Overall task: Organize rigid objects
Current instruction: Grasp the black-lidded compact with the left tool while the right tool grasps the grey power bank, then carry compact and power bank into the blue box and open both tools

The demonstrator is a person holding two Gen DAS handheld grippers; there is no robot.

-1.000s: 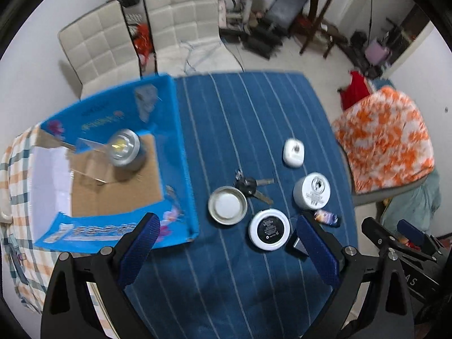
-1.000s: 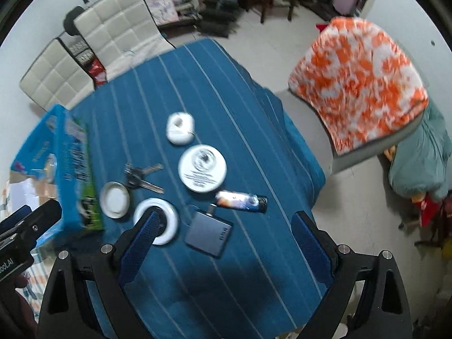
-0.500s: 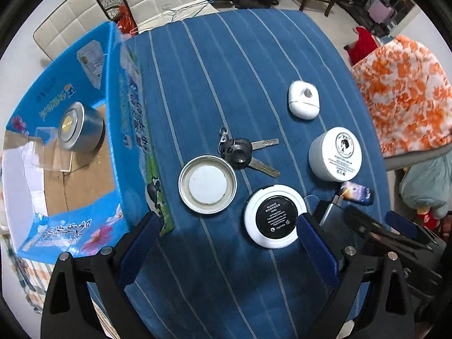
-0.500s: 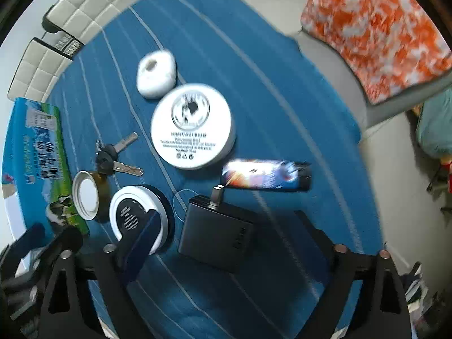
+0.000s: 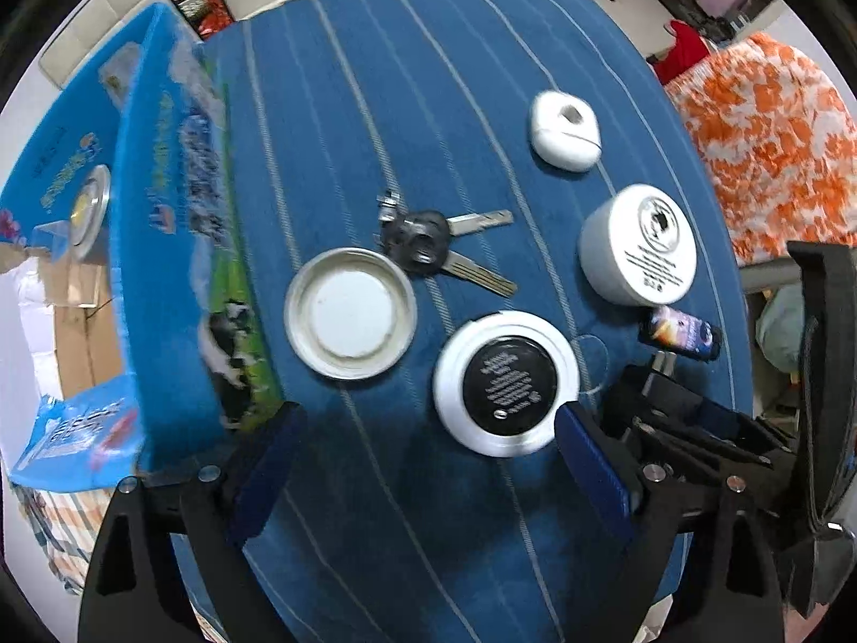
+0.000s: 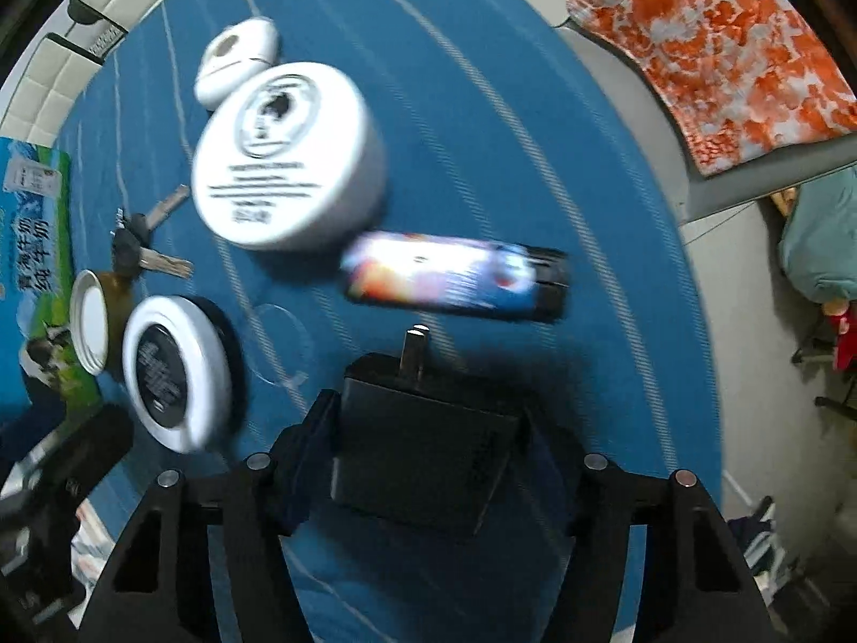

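Note:
On the blue striped cloth lie a black charger block (image 6: 423,461), a printed lighter (image 6: 455,281), a white jar (image 6: 286,155), a white-rimmed tin with a black centre (image 5: 506,383), a metal lid (image 5: 351,313), keys (image 5: 428,244) and a small white case (image 5: 562,131). My right gripper (image 6: 431,423) points down over the charger. Its jaws are closing, and the fingers (image 6: 318,428) sit against the block's two sides. My left gripper (image 5: 428,428) is wide and closing slightly. The tin lies just ahead, by the right fingertip, and nothing is gripped.
An open blue carton (image 5: 171,246) stands at the left with a metal tin (image 5: 88,209) inside. The table edge drops off at the right beside an orange-and-white covered seat (image 6: 712,48). The left gripper's body (image 6: 64,461) shows at the lower left in the right wrist view.
Both grippers have come down close to the cloth. The right jaws have narrowed from wide apart to the charger's sides. The left gripper now hangs over the black-centred tin.

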